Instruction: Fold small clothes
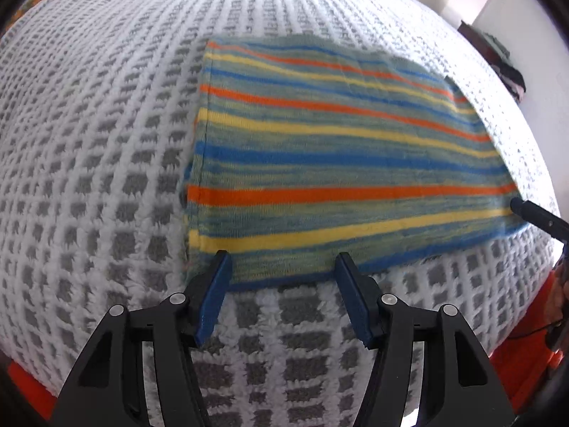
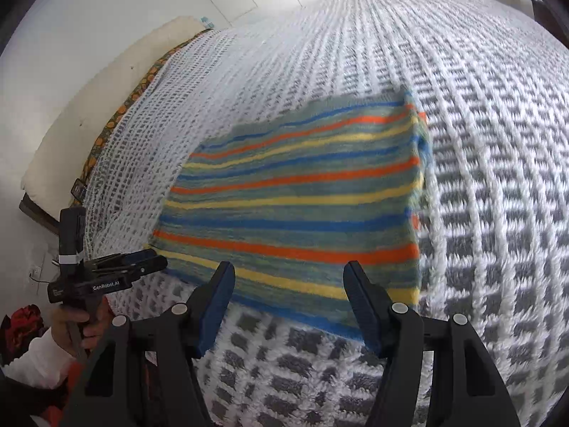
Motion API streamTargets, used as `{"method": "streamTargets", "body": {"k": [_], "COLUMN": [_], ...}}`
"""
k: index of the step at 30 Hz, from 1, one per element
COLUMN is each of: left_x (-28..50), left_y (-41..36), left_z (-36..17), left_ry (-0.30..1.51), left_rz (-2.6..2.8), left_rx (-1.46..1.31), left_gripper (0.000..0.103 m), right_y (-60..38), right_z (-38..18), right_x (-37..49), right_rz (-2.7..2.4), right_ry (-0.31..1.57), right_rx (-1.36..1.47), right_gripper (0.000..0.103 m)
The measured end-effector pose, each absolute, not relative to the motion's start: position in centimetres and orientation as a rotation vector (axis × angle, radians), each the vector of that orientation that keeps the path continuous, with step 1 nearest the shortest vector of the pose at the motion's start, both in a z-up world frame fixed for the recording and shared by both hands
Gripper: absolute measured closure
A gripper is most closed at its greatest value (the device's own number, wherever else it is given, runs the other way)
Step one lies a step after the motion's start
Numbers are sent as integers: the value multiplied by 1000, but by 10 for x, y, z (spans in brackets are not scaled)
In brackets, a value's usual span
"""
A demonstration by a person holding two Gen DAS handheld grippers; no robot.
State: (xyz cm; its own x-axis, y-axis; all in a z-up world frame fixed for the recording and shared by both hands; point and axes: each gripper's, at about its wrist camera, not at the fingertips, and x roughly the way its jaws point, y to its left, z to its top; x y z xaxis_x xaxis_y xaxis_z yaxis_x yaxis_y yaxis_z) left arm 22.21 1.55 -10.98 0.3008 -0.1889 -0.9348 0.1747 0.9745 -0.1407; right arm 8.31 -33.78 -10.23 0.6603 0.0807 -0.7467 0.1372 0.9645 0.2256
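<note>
Striped cloth (image 1: 338, 163) lies folded flat on the blanket (image 1: 89, 142), 12 o'clock of your left gripper (image 1: 282, 299) and right gripper (image 2: 288, 306). Both part-open, empty. Another fold possibly left.

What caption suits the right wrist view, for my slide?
Open right gripper above the near edge of a folded striped cloth on a checked blanket.

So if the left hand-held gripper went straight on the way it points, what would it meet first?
Probably the near edge of the striped cloth, lying flat on the blanket; the open left hand-held gripper frames it, though depth is unclear.
</note>
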Motion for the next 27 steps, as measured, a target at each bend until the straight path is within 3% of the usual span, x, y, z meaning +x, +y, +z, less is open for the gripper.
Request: {"method": "streamTargets", "body": {"k": [6,11,18,27], "left_x": [232,312,413,359], "left_y": [14,-25,-93,-104], "left_z": [-77,-46,-72,-112], "left_ry": [1227,1160,1184,1200], "left_rz": [-302,-306,-252,-256], "left_rx": [-85,-48,39,241], "left_gripper": [37,28,28,28], "right_y": [-364,-365,-377,-391], "right_z": [-137,-143,-147,-142], "right_x": [67,68,64,56], "right_rz": [-59,-48,-13,11], "right_ry": [859,844,827,806], "right_rx": [362,383,428,497], "right_gripper": [40,39,39,39]}}
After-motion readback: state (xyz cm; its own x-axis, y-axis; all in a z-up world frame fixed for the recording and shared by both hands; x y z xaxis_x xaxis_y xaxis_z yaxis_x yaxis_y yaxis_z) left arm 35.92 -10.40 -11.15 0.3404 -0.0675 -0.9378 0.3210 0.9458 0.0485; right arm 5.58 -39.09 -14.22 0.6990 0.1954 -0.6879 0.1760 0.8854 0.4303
